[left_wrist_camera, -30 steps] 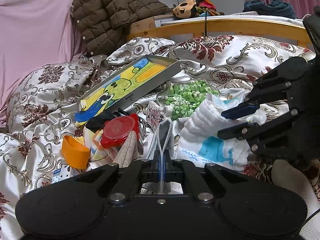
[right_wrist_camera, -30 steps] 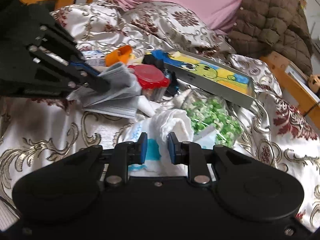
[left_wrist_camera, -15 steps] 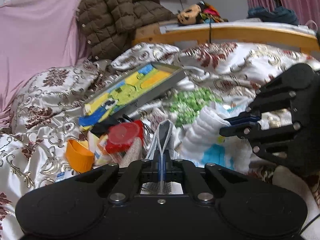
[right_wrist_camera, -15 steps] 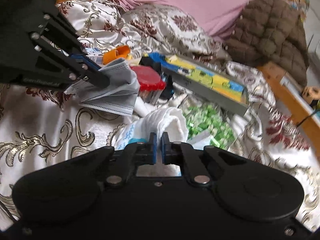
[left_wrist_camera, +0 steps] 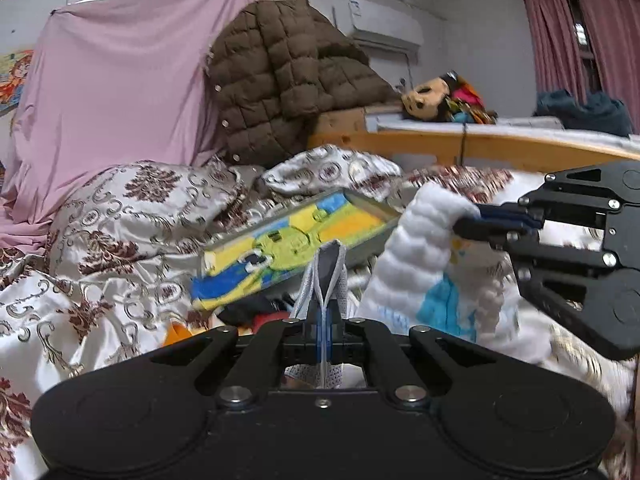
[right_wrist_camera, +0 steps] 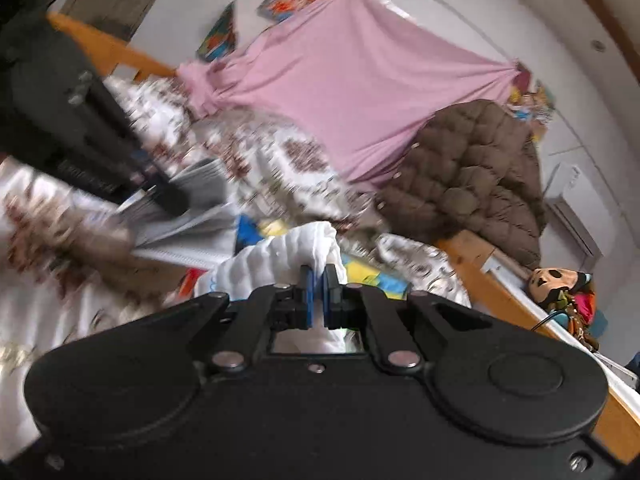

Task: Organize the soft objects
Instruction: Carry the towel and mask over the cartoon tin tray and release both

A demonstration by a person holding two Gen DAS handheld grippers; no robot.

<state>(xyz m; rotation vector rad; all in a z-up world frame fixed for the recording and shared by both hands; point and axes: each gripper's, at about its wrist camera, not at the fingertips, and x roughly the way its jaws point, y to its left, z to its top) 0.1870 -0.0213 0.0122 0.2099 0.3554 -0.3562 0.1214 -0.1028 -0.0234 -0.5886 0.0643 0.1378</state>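
Left gripper (left_wrist_camera: 324,330): jaws clamped on a grey face mask (left_wrist_camera: 326,276). Right gripper (right_wrist_camera: 319,294): jaws clamped on a white quilted cloth (right_wrist_camera: 280,258), raised above the bed (left_wrist_camera: 120,216).

Black gripper (left_wrist_camera: 323,334), blue pads (right_wrist_camera: 307,292)

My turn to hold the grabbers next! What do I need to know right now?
Left gripper: shut on the grey pleated face mask, held up off the bed.
Right gripper: shut on the white quilted cloth with a blue print, lifted off the pile.
Underneath, on the floral satin bedspread, lies the long yellow-and-blue cartoon box among other clutter.
Done: both soft things are picked up.
Left: neither has been put away yet; the pictures do not show where they go. Hold tight, the right view is blurry from moving.
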